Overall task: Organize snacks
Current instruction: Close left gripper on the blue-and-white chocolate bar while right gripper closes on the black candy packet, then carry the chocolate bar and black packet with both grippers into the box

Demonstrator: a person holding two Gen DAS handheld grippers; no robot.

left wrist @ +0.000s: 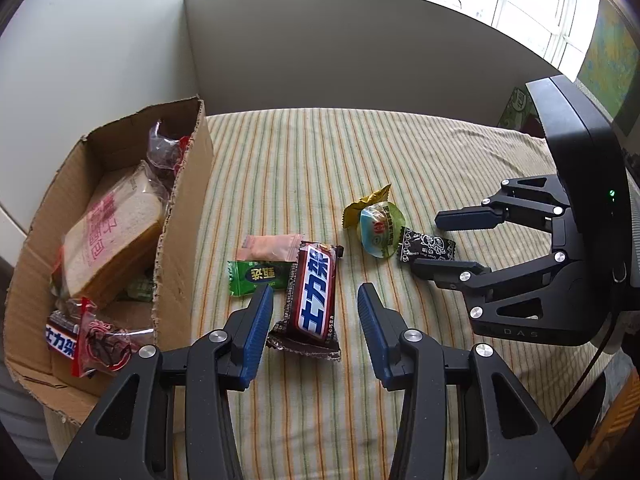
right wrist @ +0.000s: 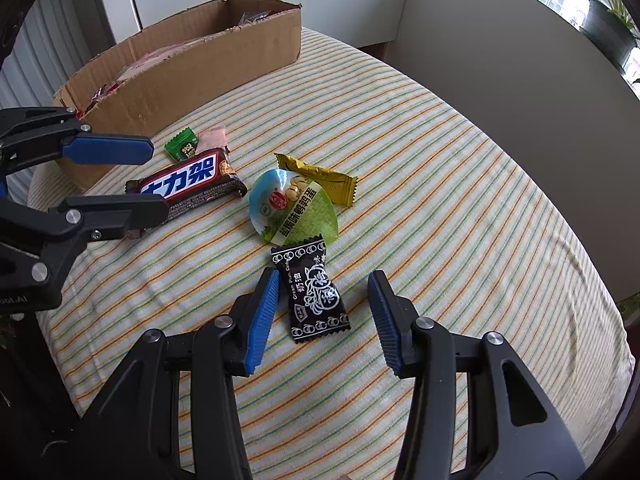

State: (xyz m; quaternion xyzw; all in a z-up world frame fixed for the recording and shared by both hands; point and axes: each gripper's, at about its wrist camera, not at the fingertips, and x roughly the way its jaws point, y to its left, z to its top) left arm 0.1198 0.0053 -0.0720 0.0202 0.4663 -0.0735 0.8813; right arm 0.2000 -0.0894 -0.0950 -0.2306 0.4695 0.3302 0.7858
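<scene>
A brown chocolate bar (left wrist: 314, 294) (right wrist: 192, 184) lies on the striped cloth (left wrist: 300, 152) (right wrist: 440, 200). My left gripper (left wrist: 315, 294) (right wrist: 158, 176) is open and straddles the bar, with gaps on both sides. A black plum candy (right wrist: 316, 296) (left wrist: 430, 246) lies between the blue pads of my right gripper (right wrist: 324, 278) (left wrist: 428, 242), which is open and not touching it. Between the two lie a round green-and-blue egg pack (left wrist: 378, 230) (right wrist: 294, 208) and a yellow packet (left wrist: 366, 202) (right wrist: 324, 178). A green candy (left wrist: 256, 278) (right wrist: 182, 146) and a pink packet (left wrist: 268, 246) (right wrist: 212, 136) sit by the bar.
An open cardboard box (left wrist: 184, 200) (right wrist: 192, 68) stands at the left with wrapped bread (left wrist: 116, 236), another chocolate bar (left wrist: 60, 340) and red-wrapped snacks (left wrist: 100, 344) inside. A grey wall (left wrist: 360, 48) rises behind the table. The cloth's rounded edge (right wrist: 592, 280) drops off at the right.
</scene>
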